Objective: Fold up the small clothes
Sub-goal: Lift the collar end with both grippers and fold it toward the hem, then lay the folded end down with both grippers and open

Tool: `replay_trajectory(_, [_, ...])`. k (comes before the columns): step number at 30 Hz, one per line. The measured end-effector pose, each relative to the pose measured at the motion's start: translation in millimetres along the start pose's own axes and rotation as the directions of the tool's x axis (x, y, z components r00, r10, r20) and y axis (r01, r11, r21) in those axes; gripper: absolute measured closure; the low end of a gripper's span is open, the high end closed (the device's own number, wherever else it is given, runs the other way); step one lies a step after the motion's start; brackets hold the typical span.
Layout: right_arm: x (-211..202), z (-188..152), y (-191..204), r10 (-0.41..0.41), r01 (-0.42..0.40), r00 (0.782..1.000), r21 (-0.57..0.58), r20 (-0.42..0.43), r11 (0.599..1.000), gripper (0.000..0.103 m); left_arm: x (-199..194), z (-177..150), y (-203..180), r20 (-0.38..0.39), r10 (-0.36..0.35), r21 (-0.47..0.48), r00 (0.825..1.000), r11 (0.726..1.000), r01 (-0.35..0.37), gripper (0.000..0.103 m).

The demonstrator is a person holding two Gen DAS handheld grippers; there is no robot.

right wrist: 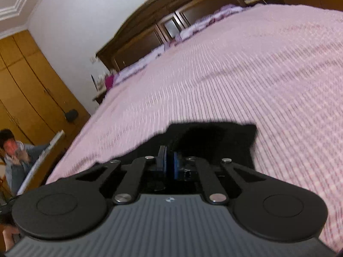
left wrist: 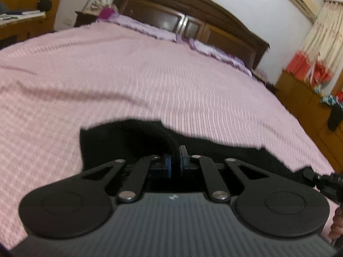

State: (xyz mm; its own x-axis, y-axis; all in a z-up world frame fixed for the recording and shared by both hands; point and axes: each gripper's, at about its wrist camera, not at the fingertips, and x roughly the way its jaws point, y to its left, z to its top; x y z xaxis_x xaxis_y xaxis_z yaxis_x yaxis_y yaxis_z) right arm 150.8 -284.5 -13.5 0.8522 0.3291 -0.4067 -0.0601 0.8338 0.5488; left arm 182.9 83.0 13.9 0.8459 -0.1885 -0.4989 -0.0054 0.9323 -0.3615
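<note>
Fingers of the left gripper drawn close together, pinching an edge of the black garment, which lies on the pink ribbed bedspread near the foot of the bed. Fingers of the right gripper likewise nearly closed on the same black garment at another edge. Dark wooden headboard beyond; wooden wardrobe and a seated person at the left of the right wrist view. Both views motion-blurred.

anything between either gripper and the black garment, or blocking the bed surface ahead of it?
Nothing visible. The left gripper and right gripper each appear shut on the small black fabric garment, and the pink ribbed bedspread beyond it shows only cloth up to the pillows.
</note>
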Motion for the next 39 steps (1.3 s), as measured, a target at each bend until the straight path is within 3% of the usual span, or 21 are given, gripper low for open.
replay_trajectory(6, [19.1,23.6,8.1,-0.014,0.013,0.999,0.014,0.048,1.000,0.097,27.5,33.7,-6.4,0.033,0.043,0.001,0.999,0.999,-0.043,0.095])
replay_trajectory(14, [59.3,32.7,-0.5,-0.093,0.093,0.995,0.030,0.020,0.995,0.094,72.9,33.4,-9.4,-0.016,0.146,0.089,0.989,0.986,-0.144,0.090])
replay_trajectory(15, [62.8,32.4,-2.9,-0.098,0.098,0.995,0.036,0.014,0.995,0.093,74.5,32.0,-9.0,-0.024,0.149,0.091,0.989,0.985,-0.147,0.080])
replay_trajectory(18, [68.9,30.4,-7.4,-0.110,0.109,0.994,0.054,0.008,0.993,0.067,71.6,29.5,-9.0,-0.007,0.198,0.098,0.980,0.976,-0.197,0.044])
replay_trajectory(20, [67.0,29.3,-8.9,-0.105,0.103,0.994,0.059,0.025,0.993,0.034,65.9,29.7,-9.6,0.011,0.213,0.121,0.977,0.970,-0.213,0.043])
replay_trajectory(21, [64.6,29.1,-9.3,-0.103,0.100,0.994,0.059,0.041,0.993,0.032,62.8,30.3,-9.6,0.011,0.215,0.125,0.977,0.969,-0.215,0.043])
replay_trajectory(30, [26.4,25.6,-3.6,-0.081,0.081,0.995,0.015,0.055,0.997,0.028,29.6,26.1,-10.7,-0.046,0.256,0.198,0.966,0.950,-0.242,0.043])
replay_trajectory(39, [-25.8,8.1,-11.8,-0.122,0.123,0.992,-0.031,0.044,0.992,0.022,-9.2,5.5,-11.1,-0.149,0.273,0.250,0.950,0.940,-0.231,0.043])
